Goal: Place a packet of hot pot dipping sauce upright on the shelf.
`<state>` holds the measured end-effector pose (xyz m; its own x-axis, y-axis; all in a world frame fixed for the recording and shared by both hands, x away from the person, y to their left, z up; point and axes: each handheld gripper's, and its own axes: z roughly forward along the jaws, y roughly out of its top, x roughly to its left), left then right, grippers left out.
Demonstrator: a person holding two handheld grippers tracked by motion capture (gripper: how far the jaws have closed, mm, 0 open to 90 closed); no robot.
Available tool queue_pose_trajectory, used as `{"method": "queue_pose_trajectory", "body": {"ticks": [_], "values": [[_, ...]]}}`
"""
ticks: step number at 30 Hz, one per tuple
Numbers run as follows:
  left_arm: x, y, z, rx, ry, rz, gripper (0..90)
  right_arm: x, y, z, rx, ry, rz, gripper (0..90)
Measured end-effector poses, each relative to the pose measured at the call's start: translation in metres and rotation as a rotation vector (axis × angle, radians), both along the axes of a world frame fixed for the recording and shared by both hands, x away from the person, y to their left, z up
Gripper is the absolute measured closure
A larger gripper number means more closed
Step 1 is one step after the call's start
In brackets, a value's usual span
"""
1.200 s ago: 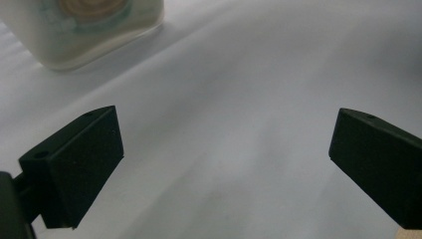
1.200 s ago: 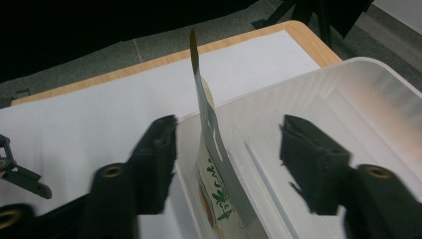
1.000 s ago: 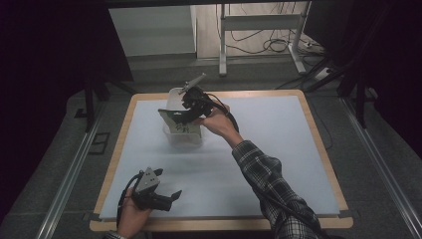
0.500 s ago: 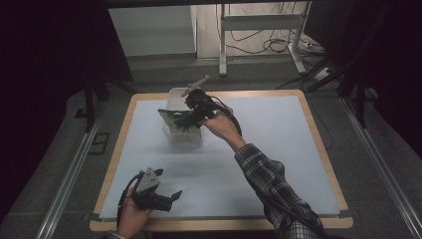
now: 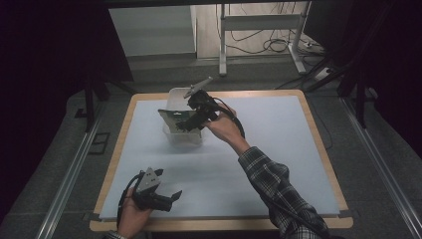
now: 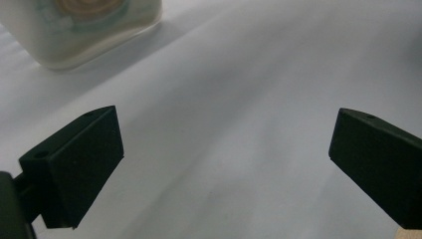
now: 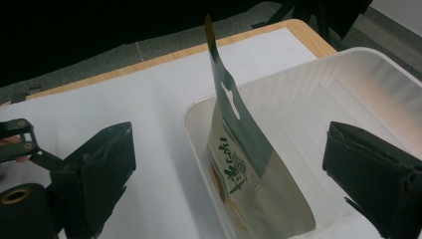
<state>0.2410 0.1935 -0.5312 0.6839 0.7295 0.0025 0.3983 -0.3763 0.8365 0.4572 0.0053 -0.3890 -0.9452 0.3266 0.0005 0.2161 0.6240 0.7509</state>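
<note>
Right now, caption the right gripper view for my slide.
Open hand-held gripper above a snack pouch standing in a white bin.

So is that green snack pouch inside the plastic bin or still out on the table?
Inside. The pouch stands on edge in the white bin, leaning on its wall, top sticking above the rim. The right gripper is open around it, not pressing.

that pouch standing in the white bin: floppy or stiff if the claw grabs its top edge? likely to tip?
Probably semi-stiff: the pouch stands on edge in the white bin, its thin header curving slightly. It looks flat and light, so a nudge would likely tip it against the bin wall. The glossy film may be slippery between the pads of the right claw, which has just been opening and stands clear of it.
</note>
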Motion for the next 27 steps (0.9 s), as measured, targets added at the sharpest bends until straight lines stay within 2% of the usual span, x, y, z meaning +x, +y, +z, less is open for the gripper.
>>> {"method": "queue_pose_trajectory", "body": {"ticks": [10,27], "values": [[0.0,0.0,0.0,-0.001,0.001,0.0,0.5,-0.003,-0.011,0.002,-0.008,-0.013,-0.014,5.0],[0.0,0.0,0.0,0.0,0.004,0.001,0.5,-0.011,-0.033,-0.001,-0.009,0.001,-0.024,1.2]]}}
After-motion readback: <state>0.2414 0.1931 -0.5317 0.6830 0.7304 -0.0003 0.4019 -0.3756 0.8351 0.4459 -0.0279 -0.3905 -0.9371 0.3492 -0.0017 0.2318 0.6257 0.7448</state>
